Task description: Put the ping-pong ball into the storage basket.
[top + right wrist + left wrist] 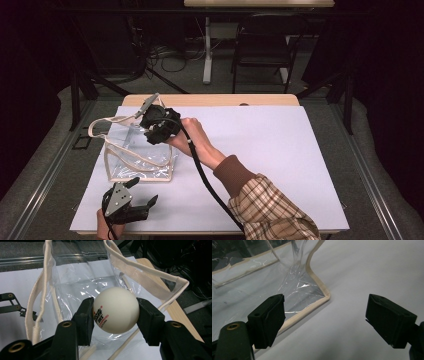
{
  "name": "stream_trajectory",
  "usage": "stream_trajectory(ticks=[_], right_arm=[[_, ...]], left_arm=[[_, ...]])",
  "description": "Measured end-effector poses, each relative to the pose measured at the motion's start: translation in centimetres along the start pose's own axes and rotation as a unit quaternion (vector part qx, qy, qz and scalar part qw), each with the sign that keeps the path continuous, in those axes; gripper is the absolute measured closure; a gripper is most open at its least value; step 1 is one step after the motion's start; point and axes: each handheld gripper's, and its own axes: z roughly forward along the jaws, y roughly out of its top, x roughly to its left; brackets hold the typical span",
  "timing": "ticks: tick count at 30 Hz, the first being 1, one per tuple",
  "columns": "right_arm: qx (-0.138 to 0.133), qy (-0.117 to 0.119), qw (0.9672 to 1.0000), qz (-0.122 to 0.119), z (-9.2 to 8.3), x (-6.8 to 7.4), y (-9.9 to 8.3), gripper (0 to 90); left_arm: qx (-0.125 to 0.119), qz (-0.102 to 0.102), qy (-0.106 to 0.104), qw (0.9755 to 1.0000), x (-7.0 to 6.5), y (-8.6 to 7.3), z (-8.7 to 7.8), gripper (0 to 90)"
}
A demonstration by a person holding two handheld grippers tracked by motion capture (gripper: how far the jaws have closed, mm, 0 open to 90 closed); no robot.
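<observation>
I have the white table-tennis ball with red and black print point(116, 310) pinched between my right gripper point(115, 315)'s 2 black jaws, 1 pad on each side of it. It hangs at the mouth of the clear plastic tote bag with cream fabric trim and handles point(140, 155), which stands on the pale lavender table sheet point(260, 150). My left gripper point(142, 192) sits low near the bag's front corner, jaws spread wide with nothing between them, the trimmed corner just beyond its pad.
</observation>
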Motion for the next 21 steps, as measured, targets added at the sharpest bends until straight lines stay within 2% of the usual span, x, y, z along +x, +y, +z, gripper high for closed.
stream_trajectory(ticks=[12,21], right_arm=[[0.012,0.008,0.9999,-0.005,0.6,0.4,-0.2,50.8],[0.031,0.017,0.9993,-0.008,1.4,0.9,-0.4,50.7]], left_arm=[[0.000,0.001,0.000,1.0000,0.0,0.0,0.0,16.2],[0.000,0.001,0.000,1.0000,0.0,0.0,0.0,16.2]])
